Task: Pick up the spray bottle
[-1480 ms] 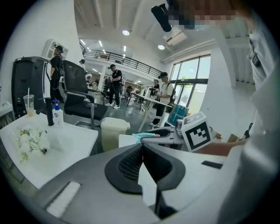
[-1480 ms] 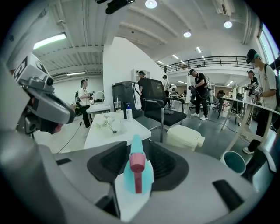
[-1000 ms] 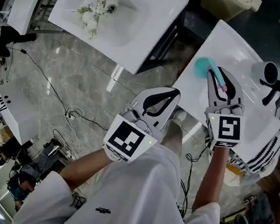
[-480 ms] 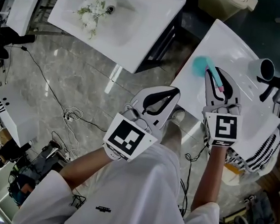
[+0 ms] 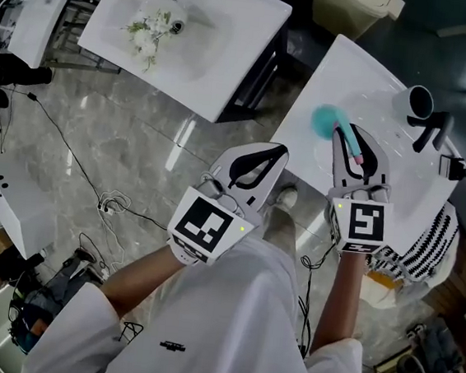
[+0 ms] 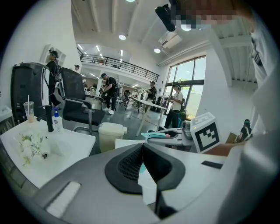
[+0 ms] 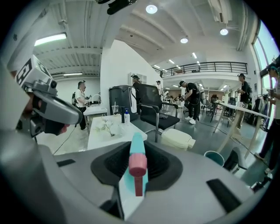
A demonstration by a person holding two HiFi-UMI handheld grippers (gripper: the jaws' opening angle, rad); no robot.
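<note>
The spray bottle [image 5: 329,119] has a teal body and a pink trigger. My right gripper [image 5: 347,136] is shut on its neck and holds it over the white basin [image 5: 393,82] on the right. In the right gripper view the bottle's [image 7: 136,159] pink trigger hangs between the dark pads, with its head pointing away from me. My left gripper [image 5: 276,153] hovers over the marble floor to the left, shut and empty. In the left gripper view its tips [image 6: 142,151] meet, and the bottle [image 6: 154,135] shows beyond them.
A black faucet [image 5: 431,130] and a dark cup [image 5: 419,102] stand on the right basin. A second white basin [image 5: 232,32] with white flowers [image 5: 153,28] lies at the upper left. A cream bin [image 5: 351,8] sits between them. Cables [image 5: 115,204] trail across the floor.
My right gripper has risen with the spray bottle still in its jaws, shifting slightly left in the head view. The left gripper rose a little too and stays shut.
</note>
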